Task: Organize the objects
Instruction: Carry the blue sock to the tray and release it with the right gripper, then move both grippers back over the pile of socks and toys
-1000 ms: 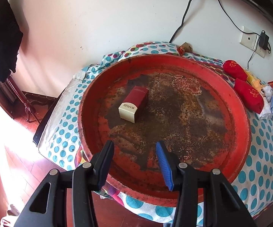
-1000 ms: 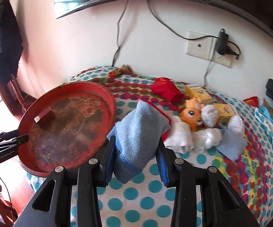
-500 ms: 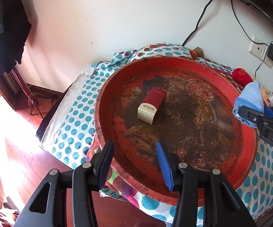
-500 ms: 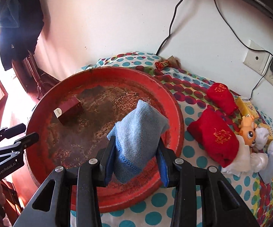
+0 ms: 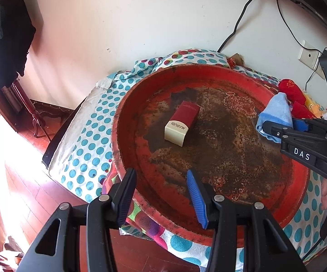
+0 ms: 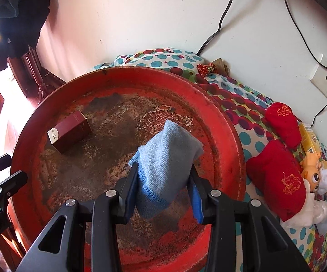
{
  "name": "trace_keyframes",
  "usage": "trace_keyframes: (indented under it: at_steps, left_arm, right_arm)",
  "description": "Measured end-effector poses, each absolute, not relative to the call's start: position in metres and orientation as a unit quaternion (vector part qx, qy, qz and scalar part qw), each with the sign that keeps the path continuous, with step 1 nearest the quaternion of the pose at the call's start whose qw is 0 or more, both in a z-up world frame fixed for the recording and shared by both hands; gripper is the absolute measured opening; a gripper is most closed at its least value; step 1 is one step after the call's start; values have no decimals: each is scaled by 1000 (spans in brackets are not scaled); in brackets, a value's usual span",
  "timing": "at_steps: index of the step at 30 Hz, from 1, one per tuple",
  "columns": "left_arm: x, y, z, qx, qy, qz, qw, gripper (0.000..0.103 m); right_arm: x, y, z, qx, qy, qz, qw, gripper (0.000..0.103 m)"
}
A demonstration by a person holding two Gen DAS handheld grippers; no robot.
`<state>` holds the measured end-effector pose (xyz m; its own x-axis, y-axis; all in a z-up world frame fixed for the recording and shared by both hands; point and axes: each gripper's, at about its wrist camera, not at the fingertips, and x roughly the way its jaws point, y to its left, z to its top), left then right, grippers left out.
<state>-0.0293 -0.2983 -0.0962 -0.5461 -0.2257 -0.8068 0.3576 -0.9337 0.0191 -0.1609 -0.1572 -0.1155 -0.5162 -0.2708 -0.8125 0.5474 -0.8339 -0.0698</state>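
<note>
- Since a second ago I've brought the right gripper (image 6: 164, 192) from over the spotted cloth to above the red tray (image 6: 222, 122); it's pinching a folded blue cloth (image 6: 168, 158).
- Cloth hangs clear of the tray floor, its long axis along the fingers, peak pointing away from the camera.
- Left gripper (image 5: 161, 198) hovers spread and empty over the near rim, barely shifted.
- Tray holds one maroon box (image 5: 182, 123), lying flat, cream end toward the left gripper.
</note>
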Motion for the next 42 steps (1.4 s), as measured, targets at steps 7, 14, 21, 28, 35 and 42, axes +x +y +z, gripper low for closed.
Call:
trace_keyframes:
  at_steps: [7,14,21,28,35,42]
  left_arm:
    - [-30,-296,-97,449,68,-875,168,47]
    - [-31,-293,-97,446,60,-877,167,47]
    - [-31,-286,-95,443,45,-880,166,47]
    - [-33,-277,-95,443,34,-881,160,48]
    - [-35,-261,-94,447,35,-883,138,48]
    - [-36,-226,-83,442,20,-891,99,48]
  right_arm:
    - [-161,-153,-116,426,154,-859,237,53]
    - [-155,-141,-100,408,141,-869,241,56]
    - [-141,-99,-85,390,109,-882,241,66]
    - [-134,-20,-81,380,90,-899,196,66]
    - [-144,92,-90,400,39,-910,103,66]
    - [-151,186,-113,418,-8,-908,30,66]
